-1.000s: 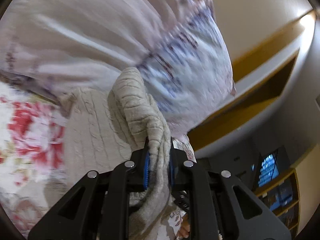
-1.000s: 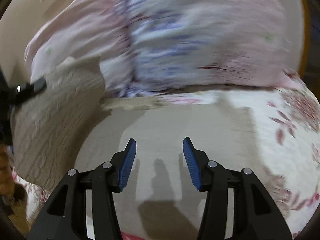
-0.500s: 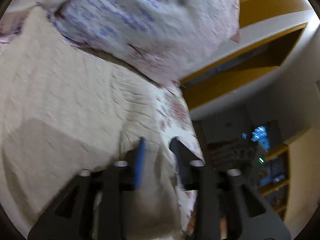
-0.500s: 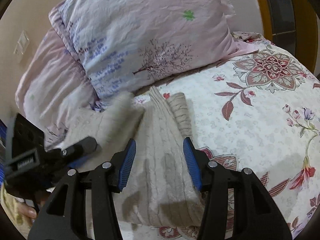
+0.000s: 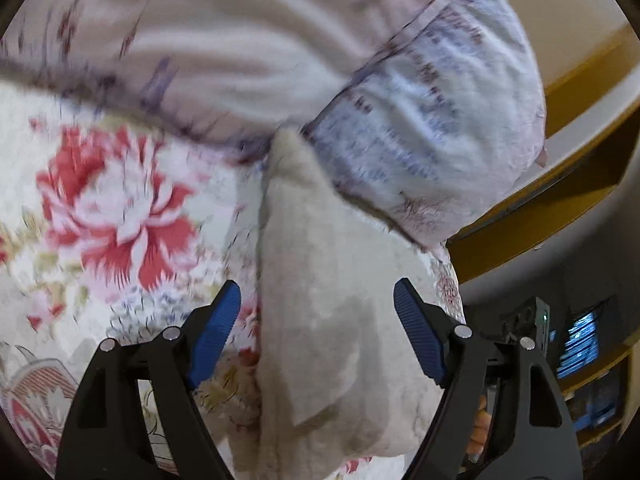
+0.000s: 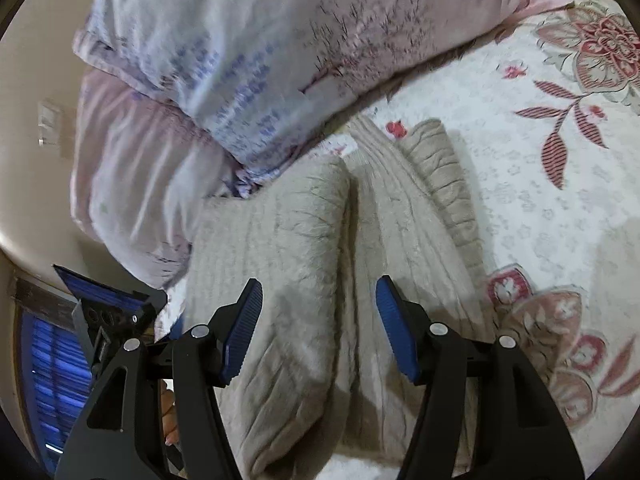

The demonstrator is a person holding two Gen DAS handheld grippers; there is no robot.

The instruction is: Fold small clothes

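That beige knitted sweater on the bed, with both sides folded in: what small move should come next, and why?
Probably bring the right tool, open above the beige sweater, down onto its near end, ready to fold it up toward the pillows. Both sleeves already lie folded inward along the middle, and the left tool, jaws just opened, holds nothing, so the lengthwise fold looks done.

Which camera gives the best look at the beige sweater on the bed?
The right wrist view. There the sweater lies sharp on the bedspread, its knit ribs, both folded-in sides and a cuff plain to see below the pillows. The left wrist view shows only a blurred edge-on strip of it, with no knit detail.
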